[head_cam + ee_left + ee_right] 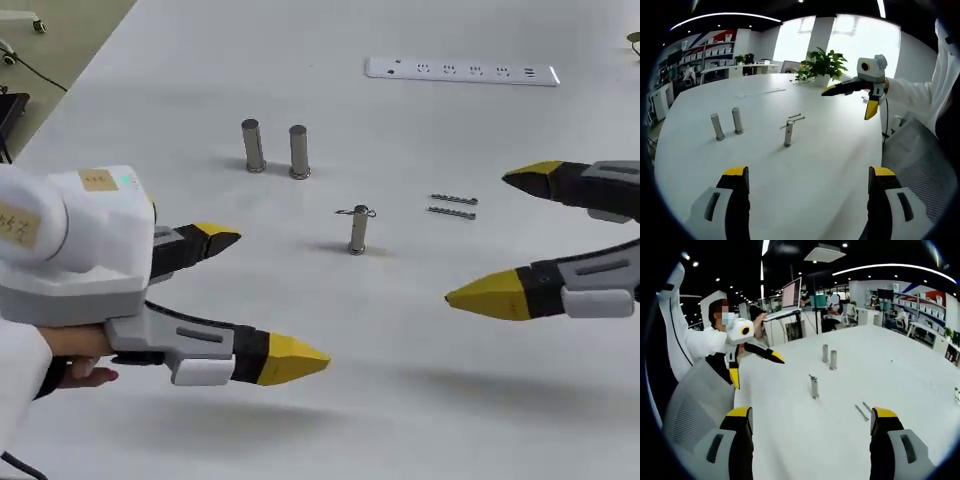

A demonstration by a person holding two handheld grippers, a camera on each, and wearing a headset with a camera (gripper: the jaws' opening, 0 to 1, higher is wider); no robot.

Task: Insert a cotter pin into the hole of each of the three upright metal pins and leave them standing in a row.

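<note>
My left gripper (280,297) and right gripper (477,237) hang wide open and empty on either side of the work, ready to pick, I think. One short grey steel upright pin (359,230) carries a thin wire cotter pin (354,212). Two bare steel pins (253,146) stand behind. Two loose cotter pins (452,206) lie nearest my right gripper. The head view has a white power strip (461,71); the left gripper view, a green plant (821,64).

Wide white table (400,420) down below, a white power strip (462,71) lying near its far edge. Bright windows (860,40) glow behind a leafy potted plant (822,65). Light strips (890,266) curve across the dark ceiling, and a monitor (791,294) stands beyond the table.
</note>
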